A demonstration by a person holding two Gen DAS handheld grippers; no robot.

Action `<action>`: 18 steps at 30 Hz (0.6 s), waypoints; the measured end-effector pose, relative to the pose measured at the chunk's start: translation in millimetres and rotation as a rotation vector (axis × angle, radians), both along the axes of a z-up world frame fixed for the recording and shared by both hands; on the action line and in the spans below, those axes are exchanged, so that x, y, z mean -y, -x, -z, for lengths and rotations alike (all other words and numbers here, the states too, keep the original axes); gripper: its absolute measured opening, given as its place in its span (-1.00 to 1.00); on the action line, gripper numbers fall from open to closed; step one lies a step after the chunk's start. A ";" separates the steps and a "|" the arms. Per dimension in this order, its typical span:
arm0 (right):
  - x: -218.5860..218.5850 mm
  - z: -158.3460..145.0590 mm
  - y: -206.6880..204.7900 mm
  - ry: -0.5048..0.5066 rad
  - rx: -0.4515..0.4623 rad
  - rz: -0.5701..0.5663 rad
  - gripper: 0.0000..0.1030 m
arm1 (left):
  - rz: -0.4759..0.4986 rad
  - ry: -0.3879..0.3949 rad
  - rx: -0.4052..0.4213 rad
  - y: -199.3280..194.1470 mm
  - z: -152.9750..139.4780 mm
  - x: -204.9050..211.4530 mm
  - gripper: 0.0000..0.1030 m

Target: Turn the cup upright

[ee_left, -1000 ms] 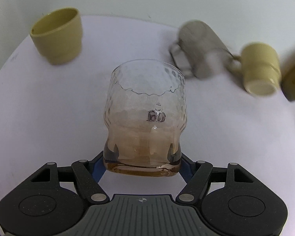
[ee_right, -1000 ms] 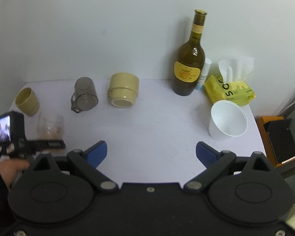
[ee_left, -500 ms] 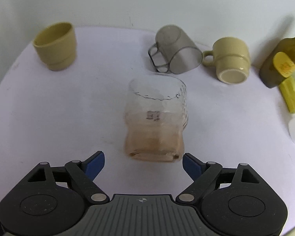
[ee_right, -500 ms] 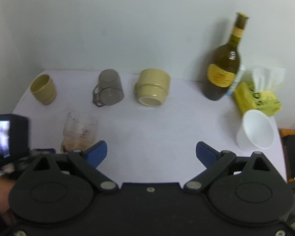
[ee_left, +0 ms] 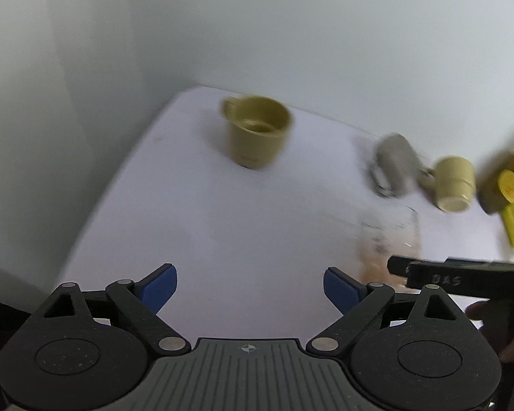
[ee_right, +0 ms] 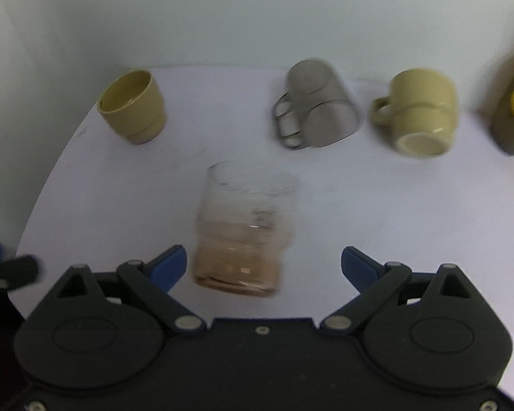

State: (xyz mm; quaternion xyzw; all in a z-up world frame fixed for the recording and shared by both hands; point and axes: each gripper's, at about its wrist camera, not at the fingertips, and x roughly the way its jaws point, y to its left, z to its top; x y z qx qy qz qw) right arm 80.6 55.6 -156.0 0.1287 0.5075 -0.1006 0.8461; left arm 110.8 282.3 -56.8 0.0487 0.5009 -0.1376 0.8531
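Standing upright, mouth up, the glass rests on the white desk toward its near edge, blurred in both views. The right gripper is wide open just before it, touching nothing. The left gripper is also wide open and empty. Along the far edge sit an upright olive cup, a tipped grey mug and a tipped cream mug.
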 end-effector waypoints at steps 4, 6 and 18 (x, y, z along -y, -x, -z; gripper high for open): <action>-19.1 22.3 -13.2 0.067 -0.043 0.061 0.38 | 0.000 0.023 0.007 -18.6 -12.2 -31.1 0.80; -20.7 26.2 -10.3 0.071 -0.047 0.091 0.39 | 0.006 0.036 0.006 -23.8 -15.0 -38.8 0.80; -35.7 24.1 -3.5 0.117 -0.153 0.114 0.37 | 0.012 0.174 -0.008 -48.4 -26.5 -54.9 0.81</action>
